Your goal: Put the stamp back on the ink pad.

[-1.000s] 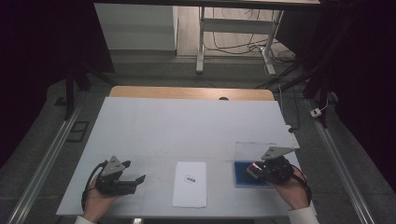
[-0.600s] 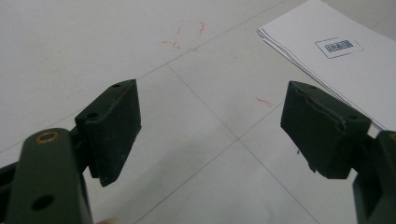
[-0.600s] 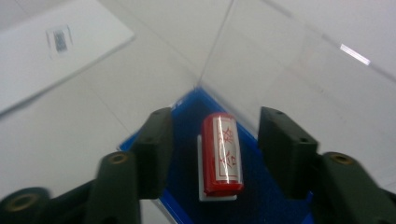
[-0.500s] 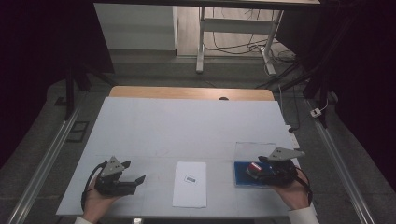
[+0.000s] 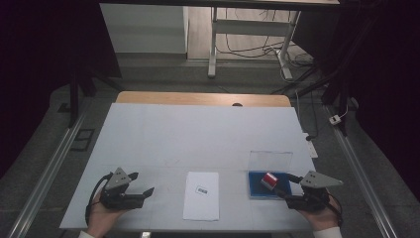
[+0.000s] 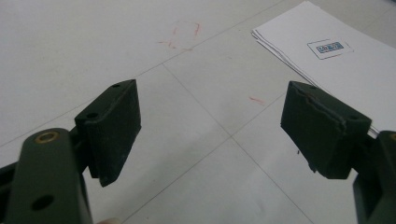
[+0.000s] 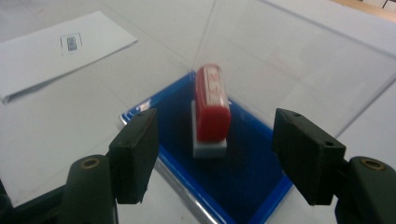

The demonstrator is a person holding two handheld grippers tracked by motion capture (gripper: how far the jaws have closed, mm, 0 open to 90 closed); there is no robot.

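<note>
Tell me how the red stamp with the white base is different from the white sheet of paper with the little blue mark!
The red stamp with the white base stands up chunky; the white sheet of paper lies thin and flat. The stamp is small, the paper much wider. The stamp sits on the blue ink pad, between the open right gripper; the paper rests straight on the white table.

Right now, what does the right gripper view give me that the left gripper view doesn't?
Right gripper view: the red stamp standing on the blue ink pad, its clear lid up behind, ahead of the right gripper. Its jaws have just been opening; they stand wide and apart from the stamp.
Left gripper view: the left gripper, open over bare table, with faint red marks on the surface.
Both: the sheets of paper with a small blue printed mark.
</note>
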